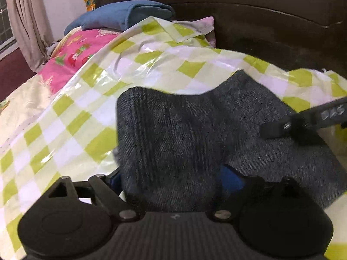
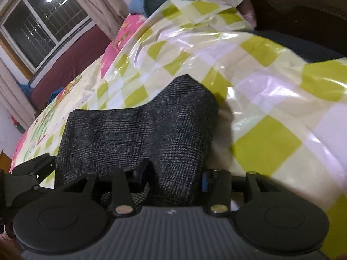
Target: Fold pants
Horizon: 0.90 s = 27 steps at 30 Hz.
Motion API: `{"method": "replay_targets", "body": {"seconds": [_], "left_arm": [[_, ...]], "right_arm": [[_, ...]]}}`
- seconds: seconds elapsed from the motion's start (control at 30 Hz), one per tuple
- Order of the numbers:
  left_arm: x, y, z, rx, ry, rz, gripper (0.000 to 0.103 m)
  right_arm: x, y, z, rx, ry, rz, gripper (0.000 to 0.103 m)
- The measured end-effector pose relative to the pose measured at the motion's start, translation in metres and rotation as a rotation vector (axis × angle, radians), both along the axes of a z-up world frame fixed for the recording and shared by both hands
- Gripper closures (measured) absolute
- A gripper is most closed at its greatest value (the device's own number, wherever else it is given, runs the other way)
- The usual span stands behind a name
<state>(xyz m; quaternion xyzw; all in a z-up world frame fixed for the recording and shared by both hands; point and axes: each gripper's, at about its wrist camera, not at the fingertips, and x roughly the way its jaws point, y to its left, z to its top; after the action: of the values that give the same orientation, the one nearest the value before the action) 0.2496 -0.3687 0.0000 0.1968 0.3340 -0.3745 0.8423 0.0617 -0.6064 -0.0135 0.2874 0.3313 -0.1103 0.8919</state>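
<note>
The dark grey pants [image 1: 184,134] lie on a green-and-white checked plastic sheet [image 1: 71,117] over a bed. In the left wrist view the cloth bunches up between the fingers of my left gripper [image 1: 173,184], which is shut on it. My right gripper shows at the right edge of that view [image 1: 303,125], at the pants' right side. In the right wrist view the pants [image 2: 138,134] rise in a fold between the fingers of my right gripper [image 2: 173,179], which is shut on them. The left gripper [image 2: 28,173] shows at the left edge of that view.
A folded blue blanket [image 1: 121,17] lies at the head of the bed by a dark headboard [image 1: 260,21]. A pink floral bedcover [image 1: 71,58] lies to the left. A curtained window [image 2: 43,21] is at the left.
</note>
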Motion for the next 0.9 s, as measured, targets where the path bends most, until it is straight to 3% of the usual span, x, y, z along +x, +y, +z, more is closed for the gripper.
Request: {"method": "replay_targets", "body": {"seconds": [0.1, 0.2, 0.3, 0.4, 0.5, 0.7, 0.9], "left_arm": [[-0.003, 0.010, 0.002, 0.018, -0.009, 0.030, 0.000], [-0.009, 0.022, 0.008, 0.033, -0.040, 0.072, 0.000], [-0.016, 0.027, 0.008, 0.068, -0.058, 0.092, 0.000], [-0.021, 0.025, 0.006, 0.150, -0.067, 0.098, 0.000], [-0.029, 0.027, 0.018, 0.175, -0.106, 0.121, 0.000], [-0.037, 0.042, 0.041, 0.137, -0.163, 0.175, 0.000], [-0.028, 0.054, 0.051, 0.035, -0.156, 0.157, 0.000]], "right_arm": [[-0.020, 0.001, 0.013, -0.066, 0.003, -0.050, 0.056], [-0.044, 0.024, 0.033, -0.212, -0.021, -0.095, 0.055], [-0.058, 0.056, 0.036, -0.303, -0.038, -0.017, 0.054], [-0.044, 0.065, 0.013, -0.314, 0.106, 0.024, 0.053], [-0.046, 0.058, 0.020, -0.270, 0.108, -0.049, 0.050], [-0.049, 0.089, 0.060, -0.377, -0.008, -0.010, 0.051], [0.009, 0.087, 0.062, -0.314, -0.037, 0.031, 0.051]]}}
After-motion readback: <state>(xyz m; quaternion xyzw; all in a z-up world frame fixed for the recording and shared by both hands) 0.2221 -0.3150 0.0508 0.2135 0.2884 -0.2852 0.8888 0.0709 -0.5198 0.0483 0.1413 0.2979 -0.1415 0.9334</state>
